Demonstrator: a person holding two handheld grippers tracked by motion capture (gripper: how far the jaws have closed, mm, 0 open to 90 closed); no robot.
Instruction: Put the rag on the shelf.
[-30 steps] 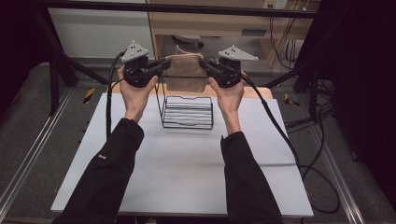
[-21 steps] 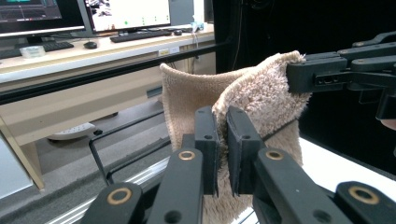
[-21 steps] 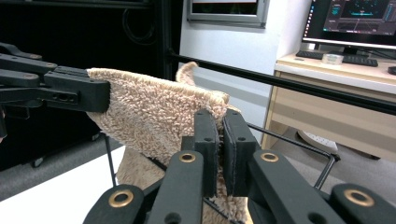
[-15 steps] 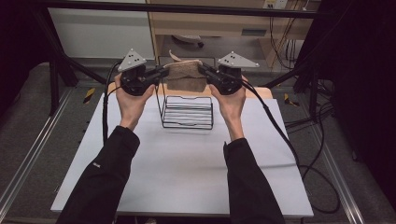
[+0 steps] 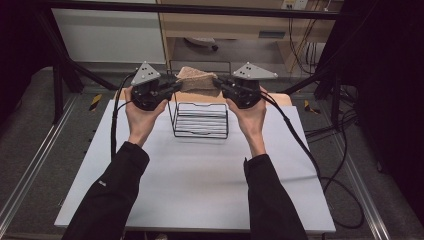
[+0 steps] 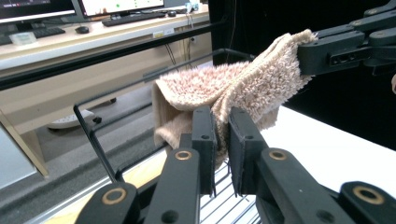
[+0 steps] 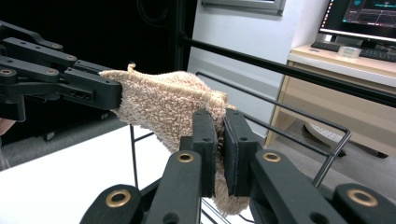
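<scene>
The towel [image 5: 196, 80], a beige fuzzy cloth, hung in the air between the two sets of fingers, stretched from one gripper to the other right above the far top rail of the wire rack [image 5: 200, 119]. Biggest thing in play was the bench [image 5: 190, 185], white-topped, with both dark sleeves reaching in from the near edge. On it, below and just nearer than the fingers, stood the black wire rack, an open frame with a slatted floor.

The left gripper [image 5: 172, 87] sat at the towel's left end, held by the left hand [image 5: 140, 117], grey plate on top. In the left gripper view its fingers [image 6: 204, 140] were pinched tight on a fold of towel [image 6: 224, 91], cloth squeezed into the narrow slot between them and bulging out above. Beyond those fingers the towel ran up and away to the right gripper [image 6: 327, 51], which clamped the far corner.

The right gripper [image 5: 220, 84], in the right hand [image 5: 250, 120], mirrored it at the towel's right end. In the right gripper view its fingers [image 7: 238, 149] were closed on the towel [image 7: 173, 105] too, pile pressed between them and a flap hanging below. Past them the cloth reached across to the left gripper [image 7: 88, 88], biting the opposite edge, with the rack's rail [image 7: 280, 116] just behind the fingers.
</scene>
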